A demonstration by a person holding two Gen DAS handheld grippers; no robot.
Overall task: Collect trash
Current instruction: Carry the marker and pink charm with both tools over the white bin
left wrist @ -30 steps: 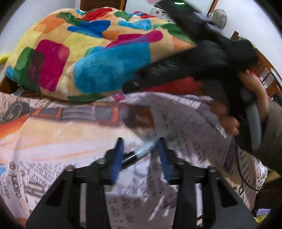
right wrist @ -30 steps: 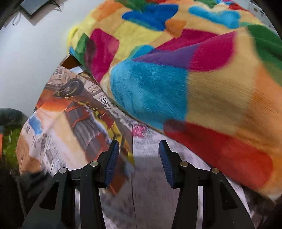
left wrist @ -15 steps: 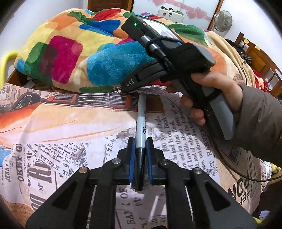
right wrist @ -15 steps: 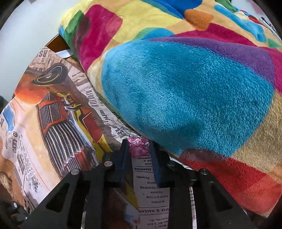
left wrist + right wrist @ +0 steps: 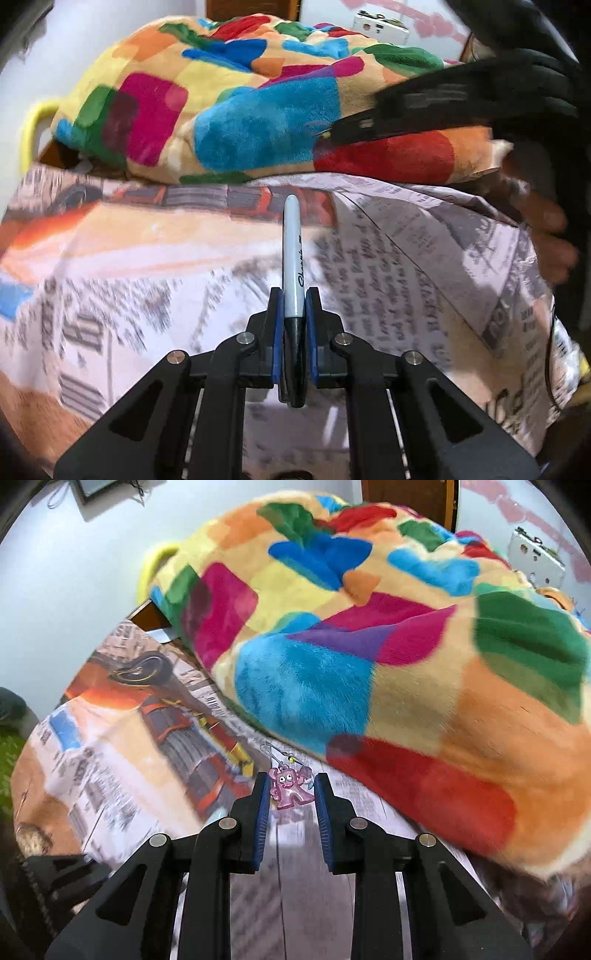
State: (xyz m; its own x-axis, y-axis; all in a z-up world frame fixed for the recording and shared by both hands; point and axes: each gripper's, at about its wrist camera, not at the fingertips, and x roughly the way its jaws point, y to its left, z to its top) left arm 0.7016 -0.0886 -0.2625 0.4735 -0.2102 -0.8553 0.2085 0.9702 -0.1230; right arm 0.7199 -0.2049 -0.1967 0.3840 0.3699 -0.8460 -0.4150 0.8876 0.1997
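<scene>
Left gripper (image 5: 294, 314) is clamping a black-capped marker (image 5: 292, 258) above the newspaper-print bedsheet (image 5: 147, 266). Right gripper (image 5: 289, 797) is pinching a pink figure keychain (image 5: 289, 787) beside the patchwork blanket (image 5: 369, 646). Both items are lifted; no bin is showing, so dropping them off is likely what is remaining.

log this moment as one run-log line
left hand-held gripper: shut on marker | right hand-held gripper: shut on pink charm | both over bedsheet | blanket behind
</scene>
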